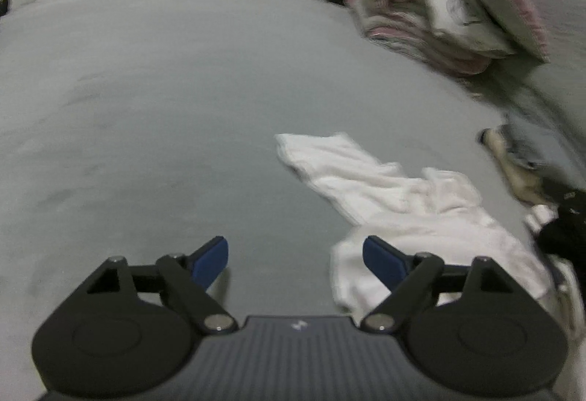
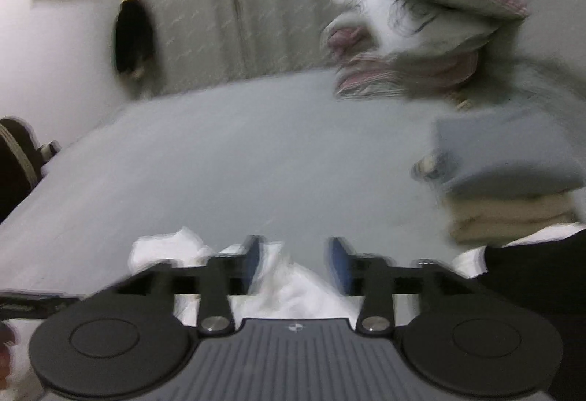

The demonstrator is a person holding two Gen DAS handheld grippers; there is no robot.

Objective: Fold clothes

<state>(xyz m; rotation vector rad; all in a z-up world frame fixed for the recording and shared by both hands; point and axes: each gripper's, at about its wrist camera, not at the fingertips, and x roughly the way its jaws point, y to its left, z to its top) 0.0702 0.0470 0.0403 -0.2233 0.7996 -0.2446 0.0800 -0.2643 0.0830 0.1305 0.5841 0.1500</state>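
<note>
A crumpled white garment lies on the grey bed, right of centre in the left wrist view. My left gripper hovers open just above the sheet, its right blue pad over the garment's near edge, nothing held. In the blurred right wrist view the same white garment bunches up below and between the blue pads. My right gripper is open, its fingers apart over the cloth.
A pile of pink, white and grey bedding sits at the back right. Folded grey and beige clothes are stacked at the right, above a dark garment. Grey curtains hang behind the bed.
</note>
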